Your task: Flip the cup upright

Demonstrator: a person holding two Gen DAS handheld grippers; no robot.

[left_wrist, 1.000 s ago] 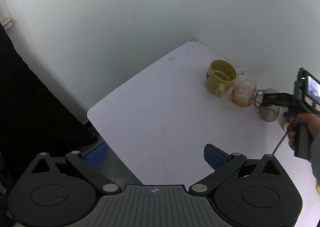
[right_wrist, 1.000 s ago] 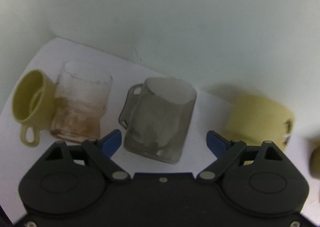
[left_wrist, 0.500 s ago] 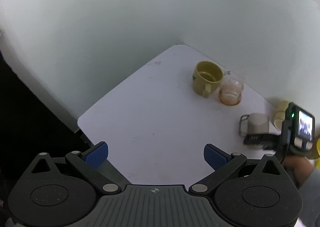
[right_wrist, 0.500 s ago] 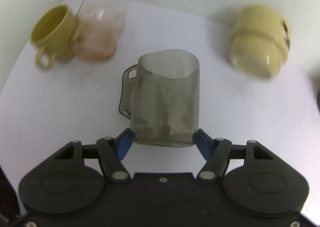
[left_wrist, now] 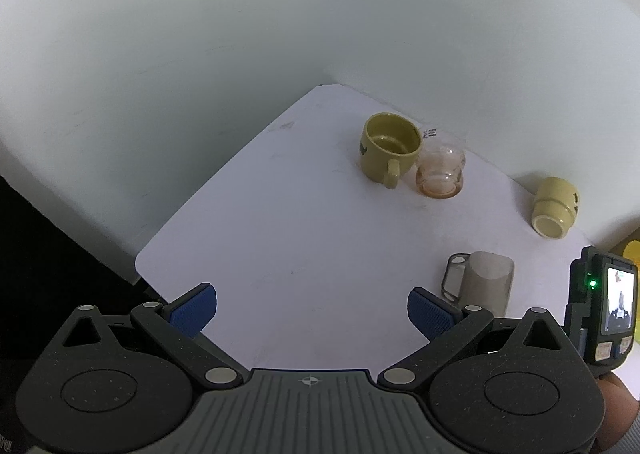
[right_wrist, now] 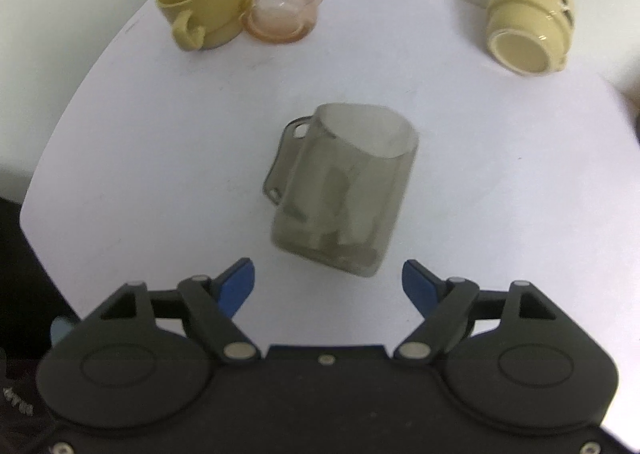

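Note:
A grey translucent cup with a side handle stands on the white table, mouth up, just ahead of my right gripper. The right gripper is open, its blue pads on either side of the cup's base and apart from it. The cup also shows in the left wrist view, at the right. My left gripper is open and empty over the table's near edge. A pale yellow cup lies on its side at the far right, its base toward me.
An upright olive-yellow mug and a clear pinkish glass stand together at the table's far left, by the white wall. The right gripper's handheld unit with a lit screen shows at the left wrist view's right edge.
My right gripper closed on the grey cup, carried it from the back row toward the table's middle, then opened and drew back. The left gripper stayed open.

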